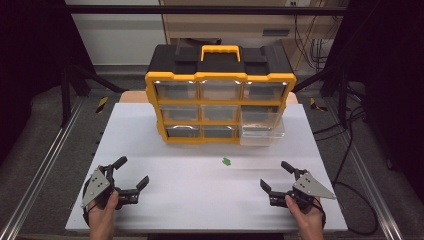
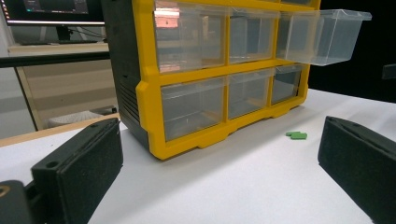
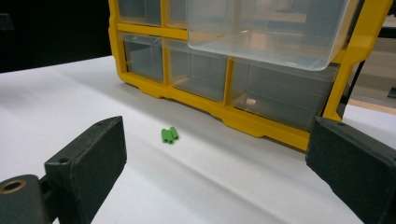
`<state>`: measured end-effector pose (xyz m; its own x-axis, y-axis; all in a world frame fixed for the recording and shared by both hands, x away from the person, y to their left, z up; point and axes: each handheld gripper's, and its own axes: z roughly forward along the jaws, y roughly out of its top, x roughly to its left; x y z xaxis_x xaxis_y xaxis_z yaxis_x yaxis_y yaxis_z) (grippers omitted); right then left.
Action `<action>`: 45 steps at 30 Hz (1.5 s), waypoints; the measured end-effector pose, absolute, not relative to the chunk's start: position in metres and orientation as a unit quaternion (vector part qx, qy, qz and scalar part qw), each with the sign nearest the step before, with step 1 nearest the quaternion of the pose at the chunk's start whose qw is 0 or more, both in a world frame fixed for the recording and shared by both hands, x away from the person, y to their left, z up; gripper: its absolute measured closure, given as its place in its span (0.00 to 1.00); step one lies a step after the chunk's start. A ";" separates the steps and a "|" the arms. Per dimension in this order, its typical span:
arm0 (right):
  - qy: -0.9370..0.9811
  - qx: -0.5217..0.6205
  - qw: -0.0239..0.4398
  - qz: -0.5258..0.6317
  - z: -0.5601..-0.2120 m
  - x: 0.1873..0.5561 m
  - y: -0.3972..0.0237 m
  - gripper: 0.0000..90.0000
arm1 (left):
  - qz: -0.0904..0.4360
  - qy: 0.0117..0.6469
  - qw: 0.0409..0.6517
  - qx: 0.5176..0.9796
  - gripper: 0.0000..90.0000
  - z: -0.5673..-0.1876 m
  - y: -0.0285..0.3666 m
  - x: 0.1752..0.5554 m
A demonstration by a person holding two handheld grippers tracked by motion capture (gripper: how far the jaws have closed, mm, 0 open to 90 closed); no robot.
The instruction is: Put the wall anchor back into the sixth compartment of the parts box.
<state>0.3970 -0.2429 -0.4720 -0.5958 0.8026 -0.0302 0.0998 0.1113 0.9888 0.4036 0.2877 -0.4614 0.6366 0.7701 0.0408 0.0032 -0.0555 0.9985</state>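
A yellow-and-black drawer cabinet (image 1: 220, 95) stands upright toward the far edge of the white table (image 1: 165, 195), roughly centred between its left and right edges, with a yellow carry handle (image 1: 220, 51) on its black top. Its front is a grid of clear plastic drawers, three across and three down. The clear drawer (image 1: 262, 126) in the right-hand column's middle row is pulled well out over the table (the others sit flush in the frame); in the left tool view this open drawer (image 2: 327, 36) juts out past the cabinet's front (image 2: 205, 79), and in the right tool view it (image 3: 268, 30) overhangs the bottom-row drawers. A small green piece (image 1: 226, 161) lies on the bare table just in front of the cabinet, slightly right of centre and apart from both tools; it shows near the cabinet's base in the left tool view (image 2: 297, 135) and as a short ribbed shape in the right tool view (image 3: 169, 135). The left tool (image 1: 128, 174) rests near the table's near-left corner, held by the person's left hand (image 1: 104, 207), its jaws spread wide and holding nothing. The right tool (image 1: 275, 176) sits near the near-right corner in the right hand (image 1: 306, 210), likewise released, jaws wide apart and empty. Each tool's own view shows both black jaws well apart with bare table between them.
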 end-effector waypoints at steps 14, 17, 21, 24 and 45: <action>0.700 0.328 0.307 0.555 -0.470 0.397 -0.235 0.06 | 0.301 0.295 0.619 0.663 0.00 -0.463 0.288 0.405; 0.718 0.324 0.317 0.529 -0.469 0.397 -0.231 0.06 | 0.298 0.293 0.616 0.667 0.00 -0.464 0.286 0.408; 0.720 0.324 0.307 0.531 -0.466 0.396 -0.228 0.06 | 0.297 0.295 0.614 0.670 0.01 -0.465 0.286 0.410; 0.731 0.325 0.305 0.516 -0.461 0.402 -0.223 0.06 | 0.296 0.294 0.616 0.668 0.01 -0.465 0.287 0.410; 0.790 0.302 0.280 0.454 -0.453 0.430 -0.160 0.05 | 0.294 0.296 0.614 0.670 0.01 -0.466 0.285 0.411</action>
